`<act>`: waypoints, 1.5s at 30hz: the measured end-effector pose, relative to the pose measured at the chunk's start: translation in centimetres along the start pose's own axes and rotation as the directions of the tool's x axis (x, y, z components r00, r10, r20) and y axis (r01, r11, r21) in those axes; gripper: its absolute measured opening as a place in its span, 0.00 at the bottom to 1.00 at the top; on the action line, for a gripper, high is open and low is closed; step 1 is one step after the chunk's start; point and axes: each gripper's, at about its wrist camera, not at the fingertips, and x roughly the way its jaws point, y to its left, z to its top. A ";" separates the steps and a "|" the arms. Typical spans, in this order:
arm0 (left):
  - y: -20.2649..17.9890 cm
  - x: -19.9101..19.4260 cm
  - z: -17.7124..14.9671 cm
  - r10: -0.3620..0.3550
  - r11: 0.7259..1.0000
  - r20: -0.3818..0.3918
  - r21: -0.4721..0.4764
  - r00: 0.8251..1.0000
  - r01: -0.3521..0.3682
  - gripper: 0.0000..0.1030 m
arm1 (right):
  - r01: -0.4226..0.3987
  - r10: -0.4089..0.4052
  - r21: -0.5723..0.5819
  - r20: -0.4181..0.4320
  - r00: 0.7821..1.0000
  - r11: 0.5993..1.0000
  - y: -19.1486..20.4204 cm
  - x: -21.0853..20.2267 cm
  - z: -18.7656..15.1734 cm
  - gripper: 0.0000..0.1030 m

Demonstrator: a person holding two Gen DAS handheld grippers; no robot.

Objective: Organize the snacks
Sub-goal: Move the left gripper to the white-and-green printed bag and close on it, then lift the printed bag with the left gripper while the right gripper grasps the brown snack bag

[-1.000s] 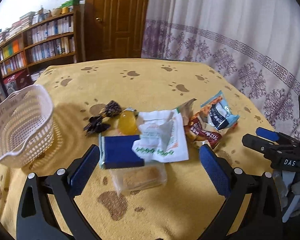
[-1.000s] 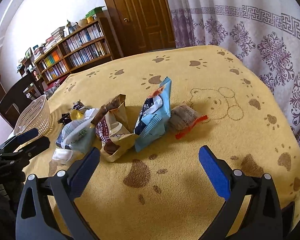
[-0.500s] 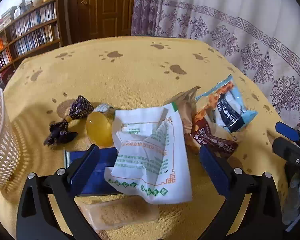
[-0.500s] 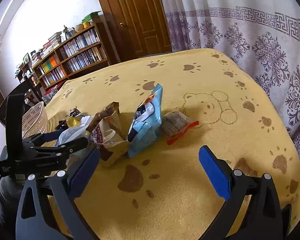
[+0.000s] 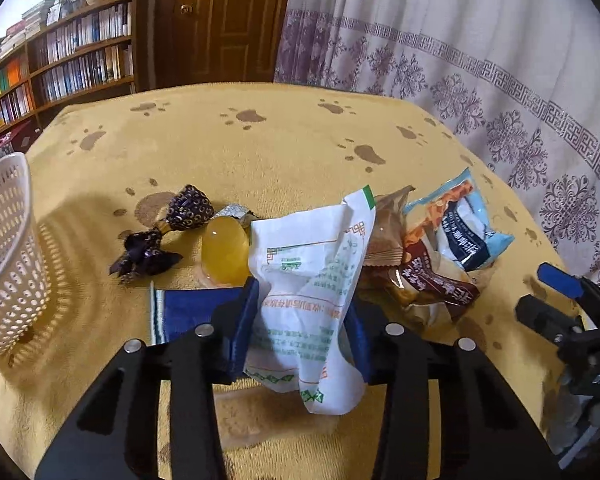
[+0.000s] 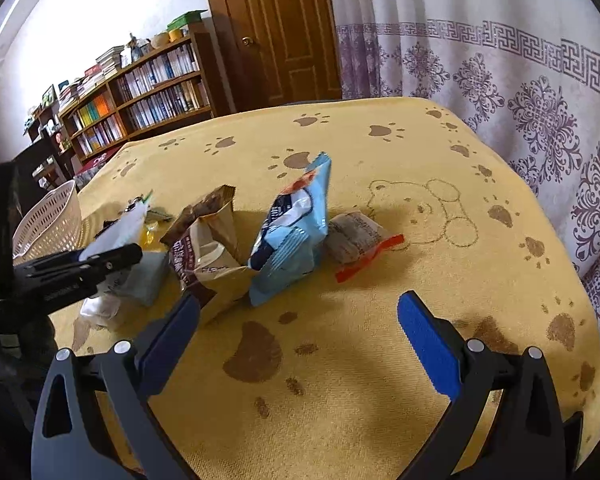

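My left gripper [image 5: 300,332] is shut on a white snack packet with green print [image 5: 308,280], which stands up crumpled between the blue pads. Under and beside it lie a dark blue packet [image 5: 188,312], a yellow jelly [image 5: 224,252], two dark purple wrapped candies [image 5: 188,208] and a clear biscuit pack [image 5: 260,416]. A brown packet [image 6: 208,256], a light blue packet [image 6: 292,236] and a clear pack with a red edge [image 6: 356,236] lie ahead of my right gripper [image 6: 298,340], which is open and holds nothing. The white basket [image 5: 4,248] stands at the left.
The table wears a yellow cloth with paw prints [image 6: 380,380]. A patterned curtain [image 6: 520,92] hangs close along the right edge. A bookshelf [image 5: 60,56] and a wooden door [image 5: 220,20] stand behind. The right gripper's tip [image 5: 560,300] shows at the right of the left wrist view.
My left gripper moved forward over the pile and went from open to shut on the white packet, which now stands raised. The right gripper stayed open and shifted only slightly.
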 end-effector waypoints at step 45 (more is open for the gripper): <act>3.3 -0.1 -1.8 0.047 0.983 0.006 -0.179 0.999 -0.045 0.88 | -0.117 0.111 -0.123 -0.058 0.992 0.985 4.8 1.0 -1.9 0.95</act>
